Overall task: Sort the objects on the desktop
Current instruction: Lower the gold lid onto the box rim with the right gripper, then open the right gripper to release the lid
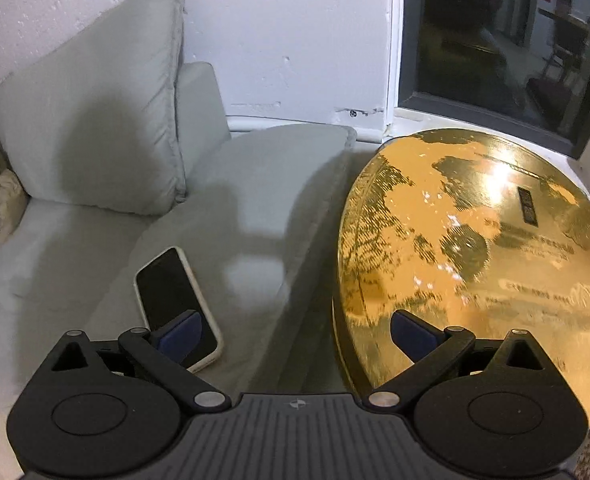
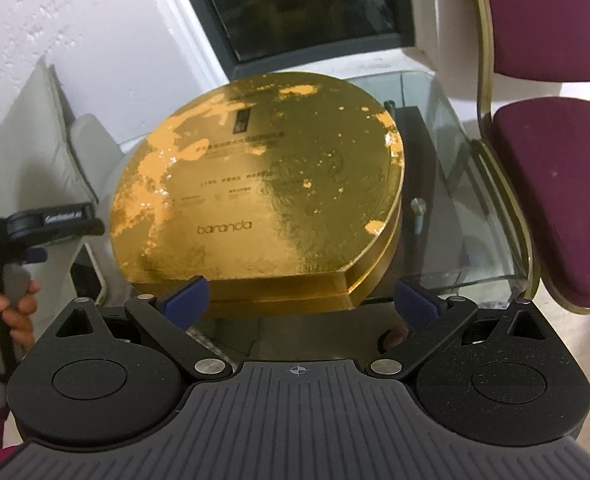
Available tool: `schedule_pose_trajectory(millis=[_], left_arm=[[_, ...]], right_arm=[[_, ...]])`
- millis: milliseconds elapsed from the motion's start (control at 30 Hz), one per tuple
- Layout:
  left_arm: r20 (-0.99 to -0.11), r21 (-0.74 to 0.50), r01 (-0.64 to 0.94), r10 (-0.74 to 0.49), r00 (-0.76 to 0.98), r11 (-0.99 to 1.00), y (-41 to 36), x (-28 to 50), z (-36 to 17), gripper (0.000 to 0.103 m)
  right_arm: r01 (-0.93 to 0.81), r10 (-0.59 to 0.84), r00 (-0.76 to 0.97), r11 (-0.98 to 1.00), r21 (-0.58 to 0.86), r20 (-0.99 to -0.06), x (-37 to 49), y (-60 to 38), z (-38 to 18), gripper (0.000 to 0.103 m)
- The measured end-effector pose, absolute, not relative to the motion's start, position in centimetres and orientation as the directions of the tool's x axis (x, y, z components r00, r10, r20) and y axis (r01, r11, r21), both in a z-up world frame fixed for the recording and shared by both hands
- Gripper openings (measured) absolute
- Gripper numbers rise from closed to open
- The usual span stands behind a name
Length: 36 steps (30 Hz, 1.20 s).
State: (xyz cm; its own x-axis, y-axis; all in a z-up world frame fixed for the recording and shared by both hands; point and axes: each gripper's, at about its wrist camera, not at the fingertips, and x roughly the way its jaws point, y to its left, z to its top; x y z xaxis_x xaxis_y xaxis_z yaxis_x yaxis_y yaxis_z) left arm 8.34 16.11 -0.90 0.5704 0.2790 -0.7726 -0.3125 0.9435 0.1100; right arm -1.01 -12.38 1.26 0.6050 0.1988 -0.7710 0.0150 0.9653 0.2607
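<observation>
A large round gold box [image 1: 475,248] with worn print fills the glass table [image 2: 447,128]; in the right wrist view the gold box [image 2: 263,184] reads "baranda". A phone [image 1: 175,304] with a dark screen and pale case lies on the grey sofa cushion to the left. My left gripper [image 1: 295,332] is open, its left pad over the phone's lower end and its right pad over the box edge. Just short of the box's flat front edge, my right gripper [image 2: 301,300] stands open with nothing between its fingers.
A grey sofa [image 1: 95,120] with back pillows stands left of the table. A dark window [image 1: 495,32] sits in the white wall behind. A maroon chair [image 2: 555,184] with a gold frame is right of the table. A hand [image 2: 15,304] holds the other gripper's handle at the left.
</observation>
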Motion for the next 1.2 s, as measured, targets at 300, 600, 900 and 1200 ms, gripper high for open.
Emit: schedule_pose_trajectory(millis=[300,600,900,1200], left_arm=[[-0.790,0.131,-0.321,0.295,0.537,0.938,17.2,10.9,-2.3,0.101],[-0.787,0.201,-0.324,0.350,0.508,0.924,17.1,11.1,-3.7,0.103],[-0.766,0.307,-0.252,0.396,0.507,0.918,14.6,9.5,-1.4,0.101],[-0.820,0.282,-0.138,0.313,0.479,0.949,10.9,7.5,-2.7,0.102]], right_arm=[[0.008,0.180,0.602,0.973,0.231,-0.778,-0.3,-12.1,1.5,0.101],[-0.008,0.181,0.604,0.975,0.221,-0.776,-0.2,-11.9,1.7,0.101],[-0.012,0.171,0.654,0.976,0.216,-0.737,-0.4,-12.9,2.8,0.101],[-0.126,0.185,0.597,0.983,0.137,-0.780,4.6,-11.2,-1.3,0.020]])
